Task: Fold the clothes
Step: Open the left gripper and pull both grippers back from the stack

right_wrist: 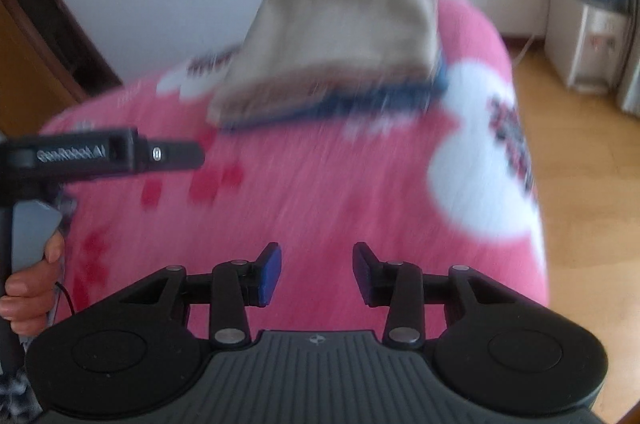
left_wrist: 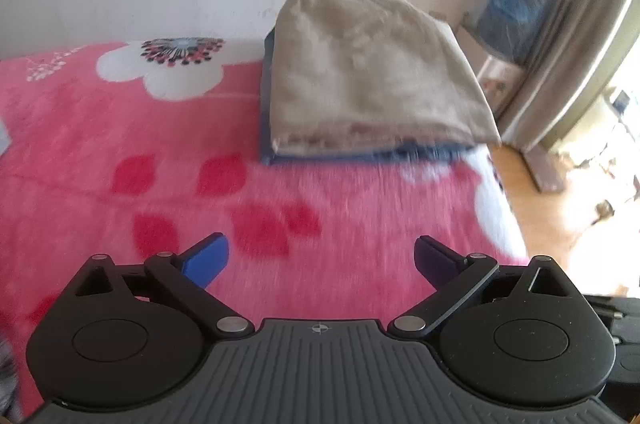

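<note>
A folded beige garment (left_wrist: pixel 368 72) lies on top of a folded blue one (left_wrist: pixel 360 154) at the far side of the pink flowered blanket (left_wrist: pixel 120 128). My left gripper (left_wrist: pixel 322 258) hangs over the blanket well short of the stack, jaws spread wide and nothing between them. In the right wrist view the same beige garment (right_wrist: pixel 340 40) and blue one (right_wrist: pixel 360 102) appear blurred ahead. My right gripper (right_wrist: pixel 317 274) is partly open over the pink blanket (right_wrist: pixel 320 184), holding nothing. The left tool (right_wrist: pixel 100 154), held by a hand (right_wrist: pixel 30 280), shows at the left edge.
The bed ends at the right, with wooden floor (left_wrist: pixel 560 224) beyond. A white appliance (right_wrist: pixel 588 44) and a blue-wrapped object (left_wrist: pixel 516 12) stand by the wall, next to a curtain (left_wrist: pixel 580 24). A brown wooden headboard (right_wrist: pixel 36 24) is at the left.
</note>
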The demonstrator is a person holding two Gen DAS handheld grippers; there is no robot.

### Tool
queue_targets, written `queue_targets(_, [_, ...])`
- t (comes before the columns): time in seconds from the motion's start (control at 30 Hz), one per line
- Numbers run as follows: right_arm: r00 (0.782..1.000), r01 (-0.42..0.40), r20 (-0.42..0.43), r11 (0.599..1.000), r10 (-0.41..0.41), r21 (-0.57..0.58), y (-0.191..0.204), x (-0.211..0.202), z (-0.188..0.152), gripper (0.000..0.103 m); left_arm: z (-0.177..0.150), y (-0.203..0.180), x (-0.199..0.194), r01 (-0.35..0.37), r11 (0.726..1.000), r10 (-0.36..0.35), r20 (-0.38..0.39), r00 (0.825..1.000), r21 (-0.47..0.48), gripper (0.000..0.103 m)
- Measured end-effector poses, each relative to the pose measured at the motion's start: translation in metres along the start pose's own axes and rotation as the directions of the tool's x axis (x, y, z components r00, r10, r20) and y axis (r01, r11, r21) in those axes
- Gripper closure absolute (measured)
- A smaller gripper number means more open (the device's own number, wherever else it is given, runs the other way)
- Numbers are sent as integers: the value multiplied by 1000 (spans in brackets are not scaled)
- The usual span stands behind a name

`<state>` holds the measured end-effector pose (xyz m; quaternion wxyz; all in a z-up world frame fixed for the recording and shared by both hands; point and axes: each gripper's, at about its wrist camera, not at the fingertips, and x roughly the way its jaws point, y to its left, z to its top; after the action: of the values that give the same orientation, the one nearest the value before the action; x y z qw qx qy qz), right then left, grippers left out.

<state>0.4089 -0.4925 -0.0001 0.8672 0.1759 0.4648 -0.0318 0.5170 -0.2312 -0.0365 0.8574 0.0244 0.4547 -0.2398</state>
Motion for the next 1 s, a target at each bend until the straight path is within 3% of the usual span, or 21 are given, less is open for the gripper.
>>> queue_targets(0.13, [995,95,-10,995,-94,22,22,-18,-16,34,-15,-7,-26,-41,998,41,5,999,43,0])
queue_targets(0.27, [982,186,8,981,-187,60,30,-46,-21,29,-26,-14,-63,-56,997,53,61,997,57,0])
queue_targets(0.43, [970,233,58,972,-235,34,55,-85,-35,16,-31,-21,-119,-72,995,60,155,986,71,0])
queue_targets(0.6, [956,262,136,965,-262,18,90,-141,-51,2,-35,-24,-173,-75,995,65,133,989,70,0])
queue_targets(0.77, [939,301,172,954,-299,15,119,-192,-74,0,-51,-18,-218,-85,996,85,161,983,-10,0])
queue_targets(1.0, [917,345,200,938,-345,34,139,-238,-104,0,-76,-17,-243,-123,992,126,94,988,-34,0])
